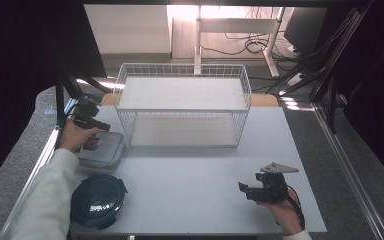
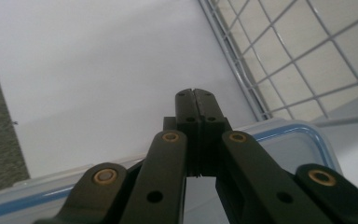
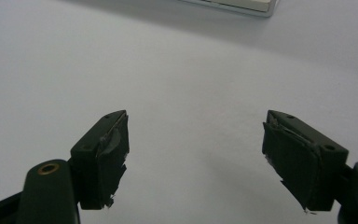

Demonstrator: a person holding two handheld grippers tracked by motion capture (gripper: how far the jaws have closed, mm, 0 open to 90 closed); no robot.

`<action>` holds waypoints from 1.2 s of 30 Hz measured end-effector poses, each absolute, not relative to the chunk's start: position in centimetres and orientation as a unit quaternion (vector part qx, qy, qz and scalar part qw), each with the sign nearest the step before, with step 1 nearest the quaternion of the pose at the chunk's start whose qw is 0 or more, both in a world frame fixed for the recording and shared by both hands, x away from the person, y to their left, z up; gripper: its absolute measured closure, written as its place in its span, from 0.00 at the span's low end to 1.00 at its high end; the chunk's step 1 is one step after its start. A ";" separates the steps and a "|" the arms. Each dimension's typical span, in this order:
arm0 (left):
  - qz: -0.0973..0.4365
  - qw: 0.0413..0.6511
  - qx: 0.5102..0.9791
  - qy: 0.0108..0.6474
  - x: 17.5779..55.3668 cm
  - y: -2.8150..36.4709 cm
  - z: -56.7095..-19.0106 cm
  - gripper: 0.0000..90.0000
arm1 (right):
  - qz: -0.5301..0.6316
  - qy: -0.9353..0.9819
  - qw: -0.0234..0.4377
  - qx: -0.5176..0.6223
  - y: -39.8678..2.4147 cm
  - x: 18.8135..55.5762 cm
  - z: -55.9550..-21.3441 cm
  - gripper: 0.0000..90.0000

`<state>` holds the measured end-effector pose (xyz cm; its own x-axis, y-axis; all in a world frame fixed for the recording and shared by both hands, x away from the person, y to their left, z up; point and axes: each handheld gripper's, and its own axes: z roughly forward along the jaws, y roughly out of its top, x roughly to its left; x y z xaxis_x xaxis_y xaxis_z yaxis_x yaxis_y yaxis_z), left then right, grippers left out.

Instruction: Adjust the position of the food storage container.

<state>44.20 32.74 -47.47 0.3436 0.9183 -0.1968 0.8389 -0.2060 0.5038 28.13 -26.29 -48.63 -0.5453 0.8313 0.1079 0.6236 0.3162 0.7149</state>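
Note:
A clear rectangular container [image 1: 105,152] with a blue-edged lid [image 2: 303,135] sits at the table's left. My left gripper [image 1: 102,126] is over its far edge, held by the person's left hand [image 1: 72,136]. In the left gripper view its jaws meet at the tips [image 2: 196,95] with nothing between them, just above the lid's rim. My right gripper [image 1: 248,182] rests low over the table at the front right, and in the right gripper view it [image 3: 196,158] stands open over bare white tabletop.
A white two-tier wire basket [image 1: 182,80] stands at the middle back of the table, and its mesh wall [image 2: 303,51] lies close beside my left gripper. A round dark blue lid [image 1: 97,200] lies at the front left corner. Dark frame legs stand beyond both table sides.

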 end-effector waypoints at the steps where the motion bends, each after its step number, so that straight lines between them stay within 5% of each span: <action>1: 0.073 0.272 0.773 0.568 44.2 32.7 -47.5 1.00 | 0.367 0.799 0.142 0.455 -26.3 28.1 -48.6 0.25; 19: 0.082 0.269 0.782 0.557 42.3 32.7 -47.0 1.00 | 0.362 0.801 0.138 0.456 -26.1 28.1 -48.8 0.25; 23: 0.113 0.310 0.735 0.592 41.3 35.8 -45.4 1.00 | 0.363 0.799 0.140 0.458 -26.1 28.1 -48.8 0.25; 29: 0.161 0.287 0.683 0.652 39.5 41.6 -45.2 1.00 | 0.362 0.800 0.140 0.457 -26.0 28.2 -48.8 0.25; 36: 0.165 0.227 0.693 0.664 38.4 44.4 -47.0 1.00 | 0.357 0.805 0.139 0.453 -25.6 28.3 -49.0 0.25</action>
